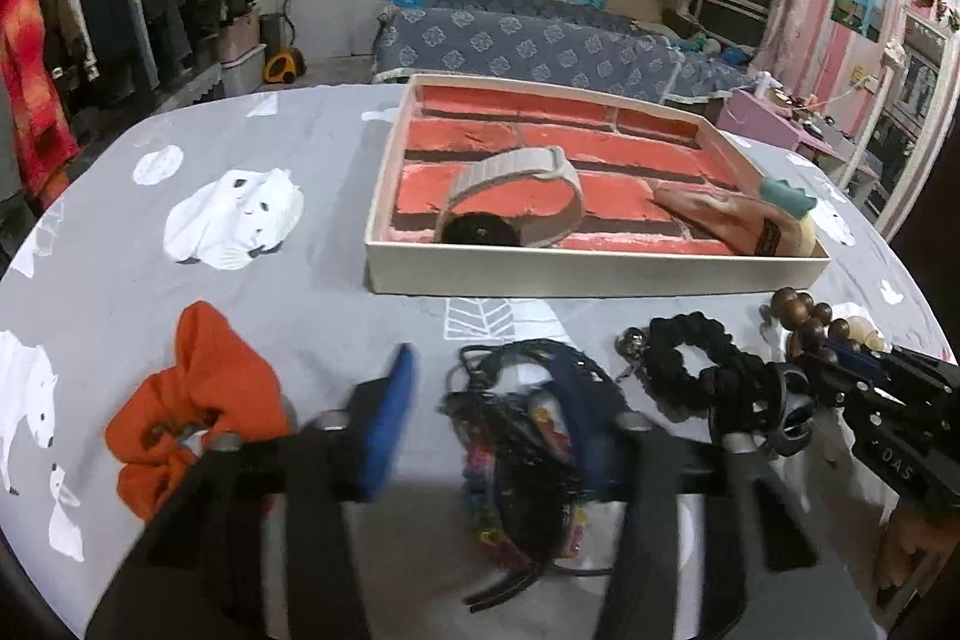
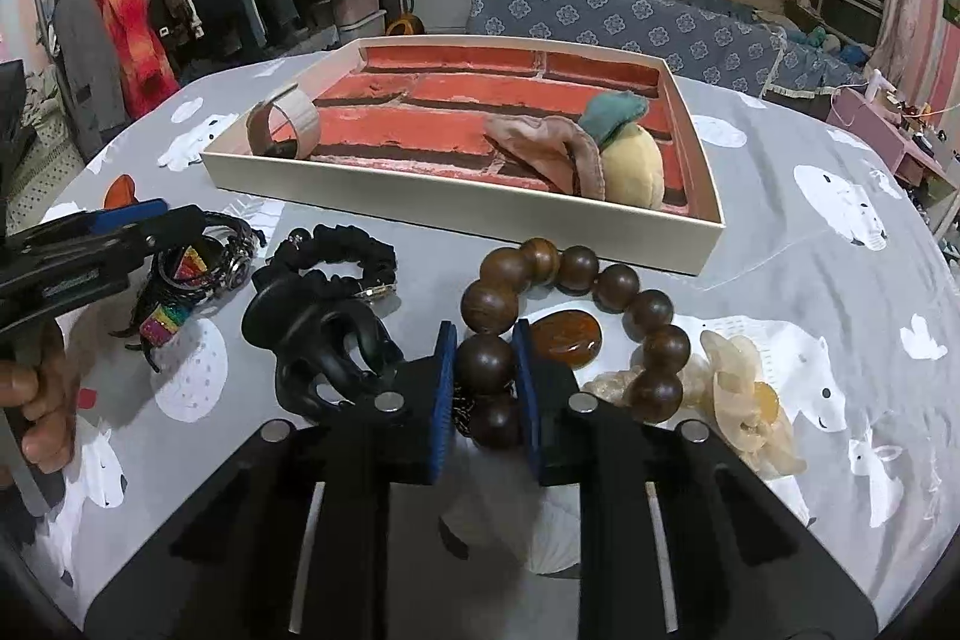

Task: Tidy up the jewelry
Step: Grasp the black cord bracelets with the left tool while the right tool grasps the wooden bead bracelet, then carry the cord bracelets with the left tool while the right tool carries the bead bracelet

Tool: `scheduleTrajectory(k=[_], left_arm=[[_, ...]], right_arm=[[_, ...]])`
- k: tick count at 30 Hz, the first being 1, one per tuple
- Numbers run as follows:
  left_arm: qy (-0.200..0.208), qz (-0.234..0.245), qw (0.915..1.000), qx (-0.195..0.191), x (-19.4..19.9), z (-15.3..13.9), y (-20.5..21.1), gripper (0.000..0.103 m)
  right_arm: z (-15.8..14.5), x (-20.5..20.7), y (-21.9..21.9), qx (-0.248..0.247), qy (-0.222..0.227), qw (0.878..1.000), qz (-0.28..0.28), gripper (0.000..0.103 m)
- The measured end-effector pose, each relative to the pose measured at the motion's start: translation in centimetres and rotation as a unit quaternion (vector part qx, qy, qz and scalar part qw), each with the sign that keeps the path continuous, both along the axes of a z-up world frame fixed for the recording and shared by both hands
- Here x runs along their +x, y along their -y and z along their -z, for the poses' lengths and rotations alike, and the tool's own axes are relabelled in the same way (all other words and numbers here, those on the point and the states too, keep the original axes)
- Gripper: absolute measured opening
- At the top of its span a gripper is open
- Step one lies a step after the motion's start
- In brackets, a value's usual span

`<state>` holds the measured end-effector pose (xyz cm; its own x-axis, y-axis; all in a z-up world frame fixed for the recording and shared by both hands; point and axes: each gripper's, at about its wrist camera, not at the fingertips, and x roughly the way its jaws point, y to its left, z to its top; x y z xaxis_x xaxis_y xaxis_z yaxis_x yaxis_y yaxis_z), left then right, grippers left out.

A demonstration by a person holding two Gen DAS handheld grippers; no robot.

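**Jaws clamp a wooden bead as jewelry waits outside the tray**

Closed on one dark bead, your right gripper (image 2: 485, 388) pinches the wooden bead bracelet (image 2: 576, 304) between its blue pads; the rest of the strand loops away across the grey bear-print tablecloth (image 2: 840, 244), just short of the tray (image 2: 456, 214); one lower bead is half hidden between the fingers. Your left gripper (image 1: 492, 418) stands apart around a tangle of dark bands and a rainbow-coloured strap (image 1: 516, 460); its right-hand pad is buried in that pile and blurred, so you cannot tell whether the pads are touching anything.

Beside the bracelet lie a black claw clip (image 2: 324, 346), a black scrunchie (image 2: 342, 250), an amber stone (image 2: 564, 340) and a pale translucent clip (image 2: 738, 400), which is partly covered by the beads; an orange scrunchie (image 1: 198, 400) sits left of your left gripper.

Inside the brick-patterned tray rest a beige watch band (image 1: 516, 202), its dark face mostly hidden behind the near wall, and a plush piece with a teal top (image 2: 624, 148); what that piece is cannot be made out.
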<state>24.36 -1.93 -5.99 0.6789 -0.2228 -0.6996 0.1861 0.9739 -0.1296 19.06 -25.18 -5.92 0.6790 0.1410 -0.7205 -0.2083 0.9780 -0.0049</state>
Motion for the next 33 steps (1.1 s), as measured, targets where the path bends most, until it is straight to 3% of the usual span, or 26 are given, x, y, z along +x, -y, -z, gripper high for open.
scheduleTrajectory(k=[3,8,14,17,20,23,33], left_arm=[[0.0,0.005,1.0,-0.006,-0.2,0.0,0.1,0.031],[-0.007,-0.008,0.9996,-0.024,-0.4,-0.2,-0.9,0.03],[-0.012,-0.015,0.9997,-0.012,-0.2,0.4,-1.2,0.03],[-0.01,-0.007,0.9999,-0.011,-0.2,0.4,-0.7,0.023],[-0.006,-0.008,0.9999,-0.01,-0.3,0.4,-0.6,0.023],[0.0,-0.015,0.9998,-0.012,-0.3,0.3,-0.8,0.011],[0.017,-0.006,0.9997,-0.019,-1.2,-0.8,-0.6,0.008]], right_arm=[[0.0,0.0,0.3,0.008,-0.002,1.0,-0.001,0.02],[-0.1,0.0,0.5,0.015,-0.002,1.0,0.002,0.02],[-0.1,-0.1,0.6,0.014,-0.003,1.0,0.001,0.02],[-0.1,-0.1,0.6,0.015,-0.003,1.0,0.002,0.02],[-0.1,-0.1,0.5,0.014,-0.002,1.0,0.002,0.02],[-0.1,-0.1,0.6,0.015,-0.002,1.0,0.002,0.02],[-1.4,-1.2,1.0,0.018,0.027,0.999,0.002,0.019]])
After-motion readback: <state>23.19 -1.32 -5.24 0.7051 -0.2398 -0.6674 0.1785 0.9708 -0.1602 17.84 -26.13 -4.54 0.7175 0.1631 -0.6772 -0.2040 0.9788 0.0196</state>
